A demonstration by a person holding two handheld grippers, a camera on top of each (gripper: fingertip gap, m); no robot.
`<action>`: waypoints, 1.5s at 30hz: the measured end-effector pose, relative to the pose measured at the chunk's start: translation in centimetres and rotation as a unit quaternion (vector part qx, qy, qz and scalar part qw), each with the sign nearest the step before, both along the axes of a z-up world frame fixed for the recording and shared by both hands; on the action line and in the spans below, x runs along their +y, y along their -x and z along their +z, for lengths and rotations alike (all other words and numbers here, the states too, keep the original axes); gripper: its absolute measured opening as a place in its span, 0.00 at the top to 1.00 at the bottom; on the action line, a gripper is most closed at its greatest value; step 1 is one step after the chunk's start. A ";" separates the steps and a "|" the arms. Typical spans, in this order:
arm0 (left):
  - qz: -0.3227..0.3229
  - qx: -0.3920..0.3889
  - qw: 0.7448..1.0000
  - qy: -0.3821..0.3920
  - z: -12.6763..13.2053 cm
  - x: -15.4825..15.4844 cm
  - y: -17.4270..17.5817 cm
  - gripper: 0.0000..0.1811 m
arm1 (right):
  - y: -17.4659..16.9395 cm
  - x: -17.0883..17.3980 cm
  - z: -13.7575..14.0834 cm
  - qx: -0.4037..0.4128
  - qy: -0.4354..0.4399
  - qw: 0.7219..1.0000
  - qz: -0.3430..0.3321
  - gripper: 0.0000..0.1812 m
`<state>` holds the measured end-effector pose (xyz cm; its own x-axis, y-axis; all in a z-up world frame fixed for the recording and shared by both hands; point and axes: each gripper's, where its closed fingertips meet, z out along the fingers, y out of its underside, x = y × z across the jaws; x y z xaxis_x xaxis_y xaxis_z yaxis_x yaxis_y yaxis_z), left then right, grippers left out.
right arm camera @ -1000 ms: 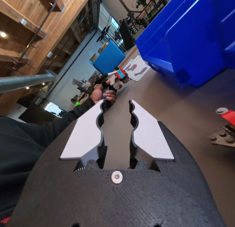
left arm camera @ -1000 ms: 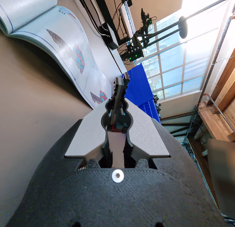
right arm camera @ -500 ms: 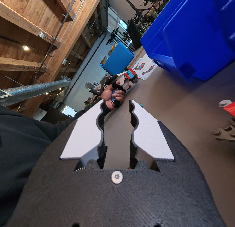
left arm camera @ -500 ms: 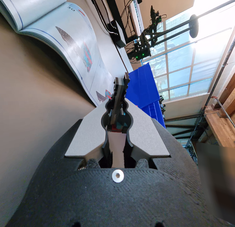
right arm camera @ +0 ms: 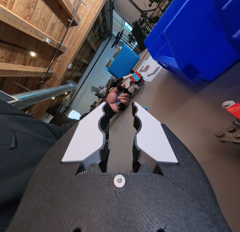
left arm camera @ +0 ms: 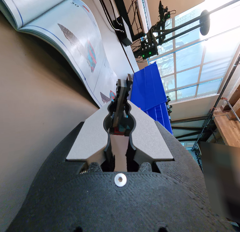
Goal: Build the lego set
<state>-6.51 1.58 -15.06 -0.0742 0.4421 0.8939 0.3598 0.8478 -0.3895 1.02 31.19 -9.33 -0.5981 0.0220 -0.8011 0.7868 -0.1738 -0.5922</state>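
Tilting on since a second ago, the right gripper (right arm camera: 119,106) now frames more of the wooden ceiling beams, and the far hand (right arm camera: 117,96) has slid up and rightward in its view, closer to the blue bin (right arm camera: 194,35). Its jaws stand wide apart with nothing between them — bare grey table (right arm camera: 168,109) shows through the gap. Over by that bin, the left gripper (left arm camera: 119,103) is clamped on the lego model (left arm camera: 121,96), a dark grey studded build with red and teal bricks at its base, held clear of the table. The open instruction booklet (left arm camera: 72,35) lies just beside the bin, behind the model. Nearer than the bin, at the right gripper view's right edge, loose pieces rest on the table — a red brick (right arm camera: 233,110) and a grey studded plate (right arm camera: 229,133).
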 end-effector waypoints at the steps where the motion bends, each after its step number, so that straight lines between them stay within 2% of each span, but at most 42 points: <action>1: -0.001 0.000 1.000 0.001 0.0 0.0 0.0 0.90 | 0.0 0.0 0.0 -0.001 0.002 1.000 0.001 0.80; 32: -0.018 0.028 0.999 -0.005 0.8 0.6 -0.2 0.90 | 0.6 0.2 0.0 -0.004 0.005 1.000 -0.018 0.80; 40: -0.024 0.013 1.000 -0.013 0.3 0.7 -0.1 0.90 | 1.4 1.0 0.9 -0.017 0.038 0.999 -0.031 0.79; 45: -0.038 0.014 0.999 -0.022 0.4 1.1 -0.1 0.90 | 1.4 1.3 2.1 0.024 -0.012 0.999 -0.020 0.78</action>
